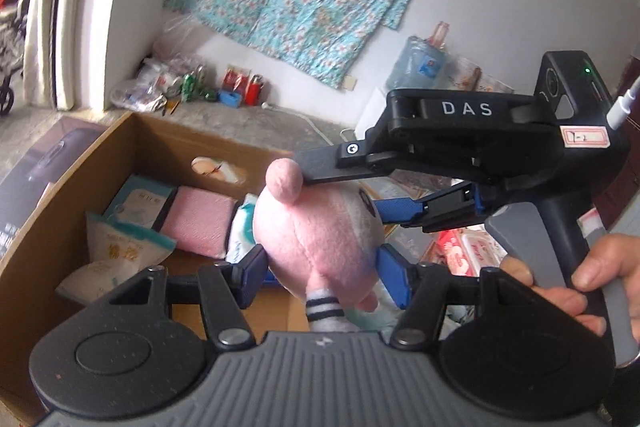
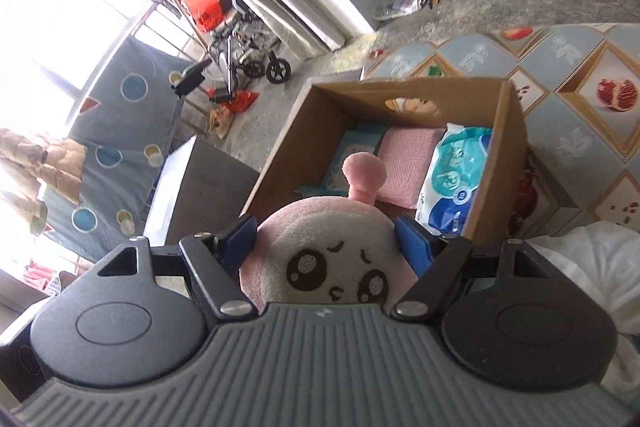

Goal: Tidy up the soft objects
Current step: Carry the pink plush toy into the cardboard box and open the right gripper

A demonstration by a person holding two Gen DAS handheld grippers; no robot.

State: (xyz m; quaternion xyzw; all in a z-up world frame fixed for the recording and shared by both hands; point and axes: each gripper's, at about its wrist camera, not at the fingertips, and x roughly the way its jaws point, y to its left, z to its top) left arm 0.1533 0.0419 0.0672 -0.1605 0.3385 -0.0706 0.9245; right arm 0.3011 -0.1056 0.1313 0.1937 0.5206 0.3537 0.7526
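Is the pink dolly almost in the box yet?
Nearly. Already packed in the cardboard box: a pink cloth and wipes packs. In hand: the left gripper and right gripper both clamp the pink plush doll. Left: lowering it in and letting go.

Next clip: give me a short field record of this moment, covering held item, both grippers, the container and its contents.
held item: pink plush toy, white face with dark eyes, pink knob on top
left gripper: shut on the toy's body
right gripper: shut on the toy's head
container: open cardboard box, beyond the toy
contents: pink pad, blue-and-white wipes pack, white pouches
placed yet: no, toy held above the box
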